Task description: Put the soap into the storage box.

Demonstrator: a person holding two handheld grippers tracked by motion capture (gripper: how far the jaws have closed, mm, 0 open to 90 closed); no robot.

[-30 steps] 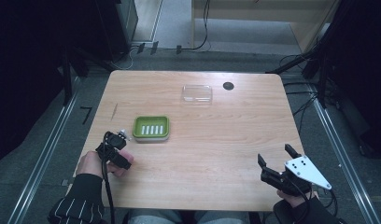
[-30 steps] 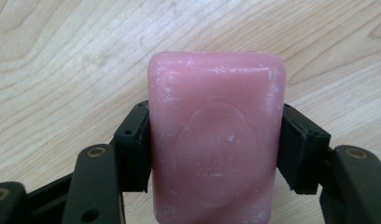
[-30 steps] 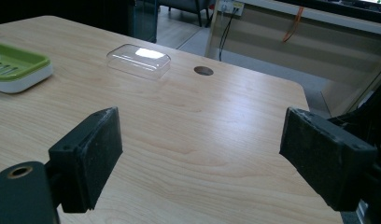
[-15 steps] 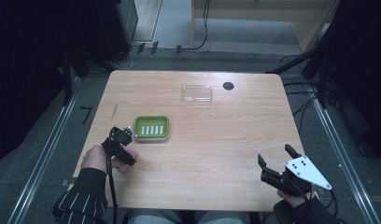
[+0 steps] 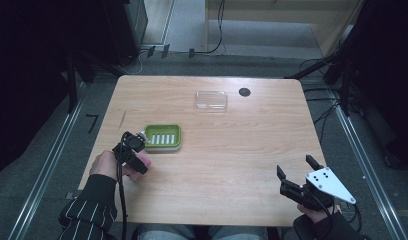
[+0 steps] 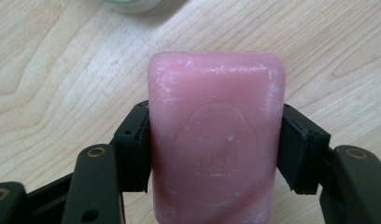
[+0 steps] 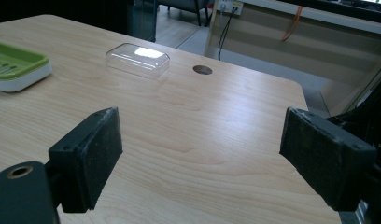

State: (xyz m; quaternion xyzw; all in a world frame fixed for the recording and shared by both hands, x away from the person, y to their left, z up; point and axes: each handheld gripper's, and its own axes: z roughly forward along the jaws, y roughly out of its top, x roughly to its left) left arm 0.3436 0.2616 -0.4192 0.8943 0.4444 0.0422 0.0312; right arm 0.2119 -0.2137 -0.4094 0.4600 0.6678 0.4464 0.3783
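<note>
Since the earlier frames the left gripper (image 5: 137,152) has travelled up the table's left side toward the green soap dish (image 5: 163,137), carrying its load with it, while the right gripper (image 5: 298,176) has kept its place at the near right corner. Nearest of all, at the near right edge of the wooden table (image 5: 232,145), the right gripper is held in the person's right hand with its grey three-cornered plate on top and its jaws spread wide, with only bare tabletop between them in the right gripper view. On the left, a little farther in, the left gripper pinches a pink bar of soap (image 6: 215,140): in the left gripper view the two black pads press on the bar's long sides, so its long axis runs along the jaws and its rounded far end points ahead past the jaw tips, toward the dish. The bar's broad stamped face is turned to the camera, above the wood, and the edge of the dish shows just beyond it. The soap dish, ribbed inside, lies with its long side across the table, just right of and beyond the gripper. Farther off, toward the far edge, rests a clear plastic lid (image 5: 211,100), and just right of it a small dark round hole (image 5: 244,91) in the tabletop.
</note>
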